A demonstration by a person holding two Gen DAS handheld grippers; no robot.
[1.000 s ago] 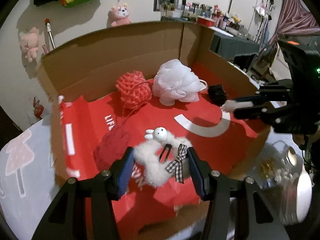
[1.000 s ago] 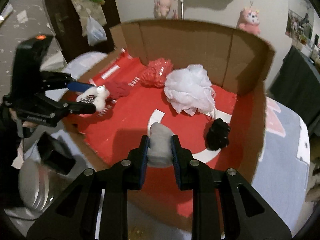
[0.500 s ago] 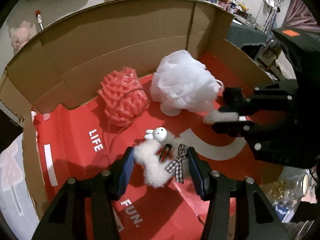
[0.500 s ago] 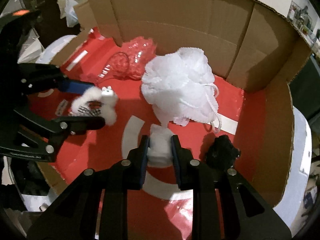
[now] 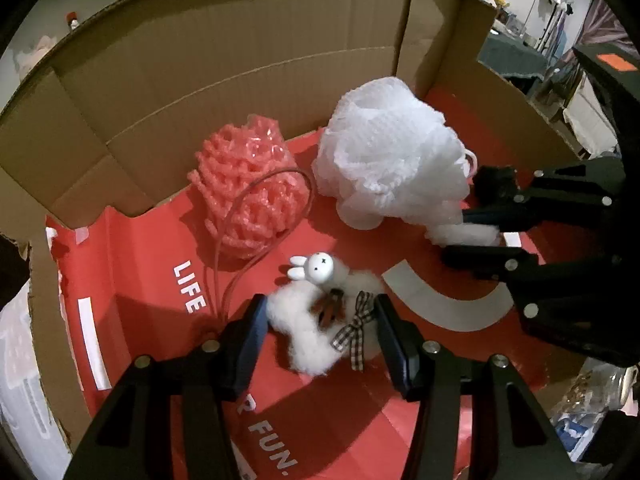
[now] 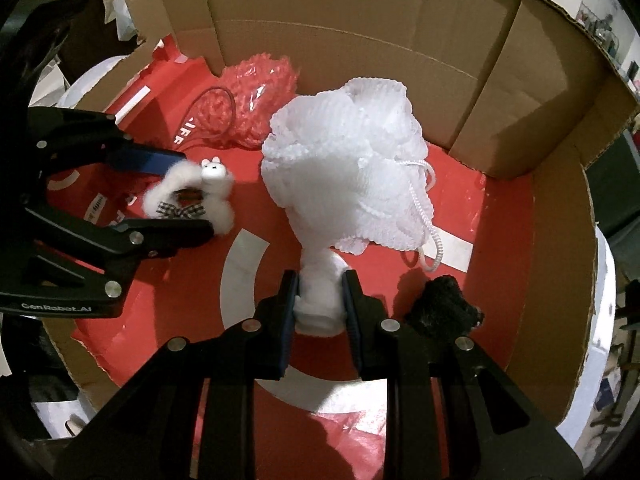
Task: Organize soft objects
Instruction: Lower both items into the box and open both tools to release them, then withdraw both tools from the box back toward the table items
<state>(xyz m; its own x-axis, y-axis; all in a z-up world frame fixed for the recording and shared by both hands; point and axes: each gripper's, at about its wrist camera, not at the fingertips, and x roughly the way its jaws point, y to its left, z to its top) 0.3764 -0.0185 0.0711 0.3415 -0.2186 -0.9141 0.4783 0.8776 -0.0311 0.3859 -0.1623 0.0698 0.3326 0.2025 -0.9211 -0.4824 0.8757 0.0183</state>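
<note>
Both claws angled steeply down into the cardboard box [image 5: 248, 68], over its red liner. Left gripper [image 5: 320, 330] clamped on a fluffy white scrunchie [image 5: 308, 332] with a bunny head and checked bow, pads pressing its two sides. Pink mesh sponge [image 5: 250, 192] ahead of that claw and slightly left; white bath pouf [image 5: 388, 160] ahead and right. Right gripper [image 6: 320, 304] squeezed nearly closed on a small white fluffy piece [image 6: 320, 300], just in front touching the pouf's lower edge. Black fuzzy item [image 6: 444, 312] lying just right of the right claw's fingers.
</note>
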